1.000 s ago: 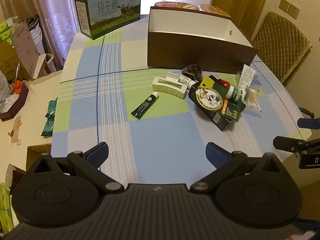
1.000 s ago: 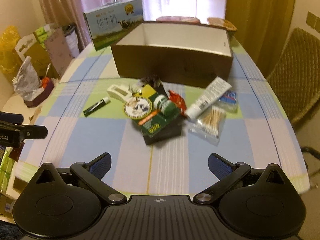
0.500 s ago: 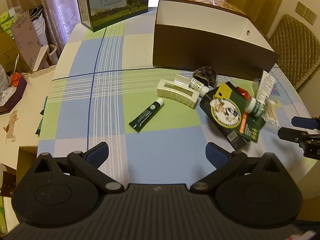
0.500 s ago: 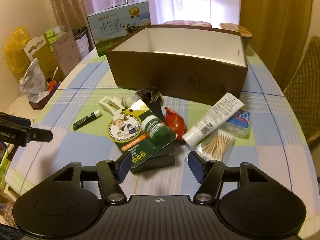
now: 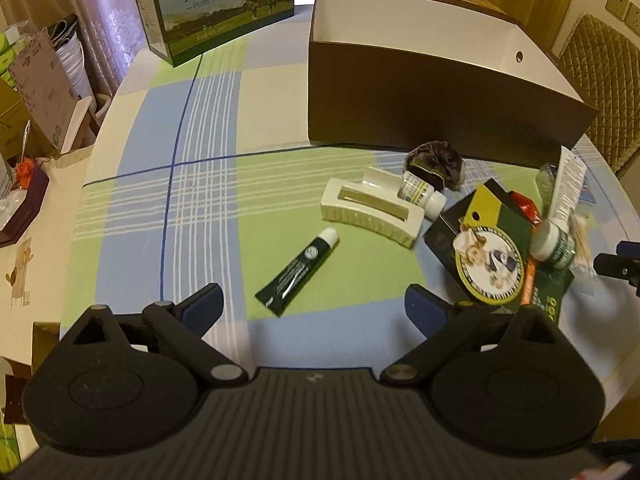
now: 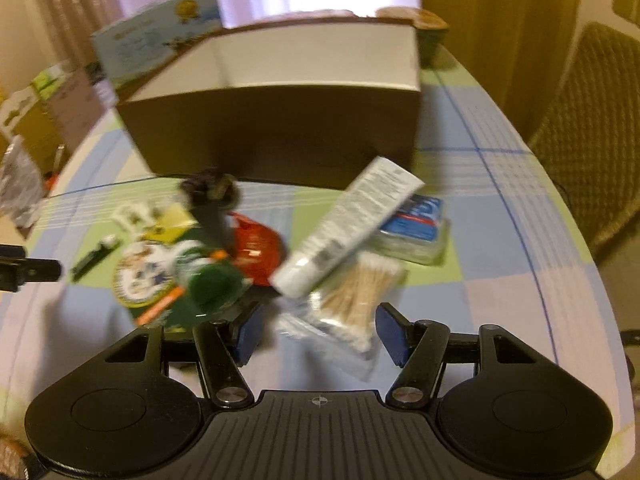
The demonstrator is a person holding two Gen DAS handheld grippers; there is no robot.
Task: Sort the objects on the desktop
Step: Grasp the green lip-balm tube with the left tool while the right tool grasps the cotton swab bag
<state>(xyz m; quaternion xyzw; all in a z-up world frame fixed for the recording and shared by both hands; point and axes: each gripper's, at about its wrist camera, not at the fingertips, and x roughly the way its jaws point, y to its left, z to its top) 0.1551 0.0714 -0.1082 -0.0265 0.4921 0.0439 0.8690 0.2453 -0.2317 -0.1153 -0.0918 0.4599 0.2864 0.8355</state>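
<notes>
Both grippers were open w/ nothing held: left gripper (image 5: 314,306) near the green tube (image 5: 298,271), right gripper (image 6: 318,334) over the cotton swabs (image 6: 356,292).

A dark green tube (image 5: 298,271) with a white cap lies flat on the checked cloth, apart from a cream rectangular holder (image 5: 372,212). Beside it cluster a green carton (image 5: 496,252), white tube (image 6: 348,226), cotton swabs (image 6: 356,292) and an open brown box (image 5: 432,92) behind.

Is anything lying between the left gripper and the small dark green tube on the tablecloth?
Nothing visible. The left gripper is open, and the dark green tube lies alone on bare tablecloth just ahead of its fingertips. The cream holder sits beyond the tube, apart from it.
</notes>
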